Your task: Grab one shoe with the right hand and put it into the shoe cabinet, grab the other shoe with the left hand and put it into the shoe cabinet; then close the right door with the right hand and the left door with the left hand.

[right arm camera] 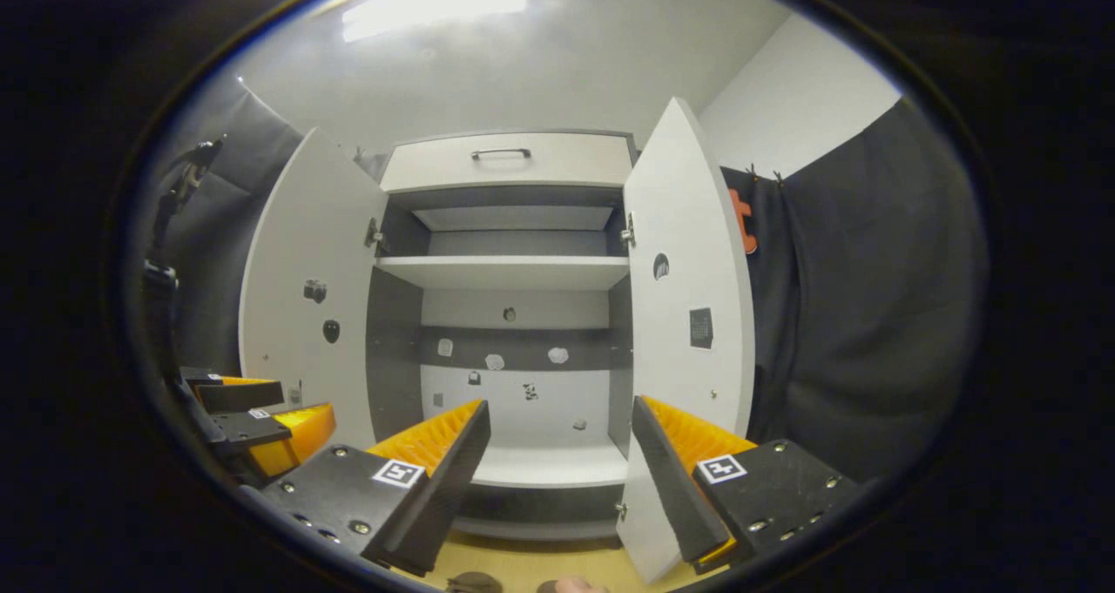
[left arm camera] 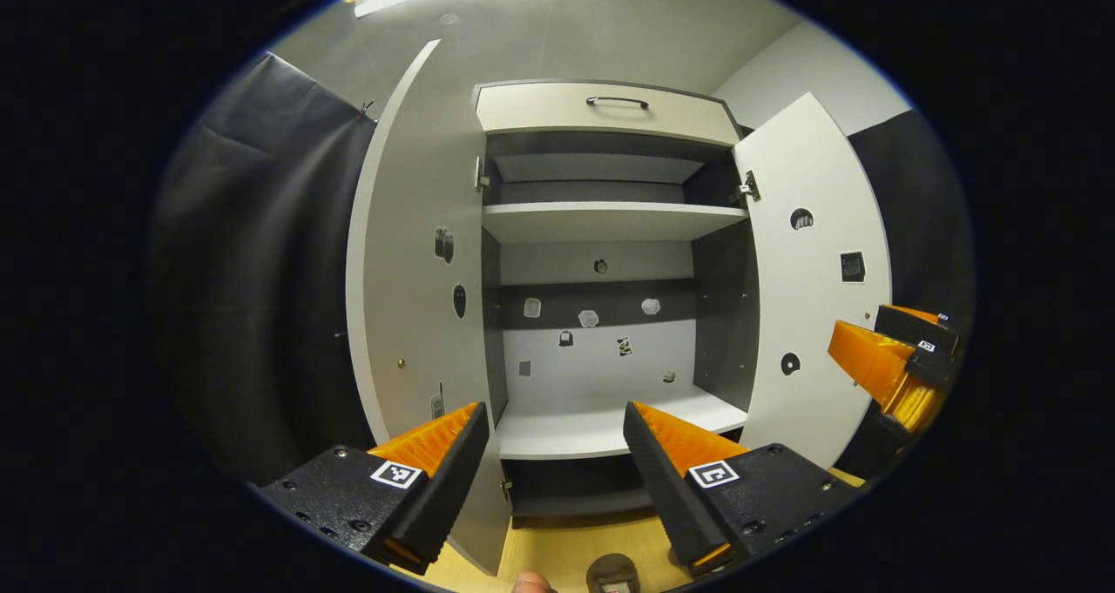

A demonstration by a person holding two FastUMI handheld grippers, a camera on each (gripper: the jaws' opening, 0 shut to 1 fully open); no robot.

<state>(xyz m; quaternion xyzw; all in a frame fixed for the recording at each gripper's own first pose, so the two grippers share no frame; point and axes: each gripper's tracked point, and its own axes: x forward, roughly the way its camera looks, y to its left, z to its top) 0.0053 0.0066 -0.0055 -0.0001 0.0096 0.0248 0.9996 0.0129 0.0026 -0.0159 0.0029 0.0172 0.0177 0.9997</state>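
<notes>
The white shoe cabinet (left arm camera: 610, 219) stands straight ahead with its left door (left arm camera: 418, 297) and right door (left arm camera: 810, 297) both swung wide. Its lower shelf (left arm camera: 601, 432) is bare. My left gripper (left arm camera: 553, 408) is open and holds nothing, level with that shelf's front edge. My right gripper (right arm camera: 559, 404) is also open and holds nothing, facing the cabinet (right arm camera: 514, 271) from a little farther back. At the very bottom edge a dark rounded shape (left arm camera: 612, 573) and a pale one (left arm camera: 530, 583) lie on the floor, likely shoe tips; most of each is cut off.
Wooden floor (left arm camera: 566, 549) runs under the cabinet. A drawer with a handle (left arm camera: 617, 101) tops the cabinet, above an upper shelf (left arm camera: 610, 219). Black cloth walls (left arm camera: 261, 297) hang on both sides. The right gripper (left arm camera: 902, 362) shows beside the right door; the left gripper (right arm camera: 253, 419) sits below the left door (right arm camera: 305, 297).
</notes>
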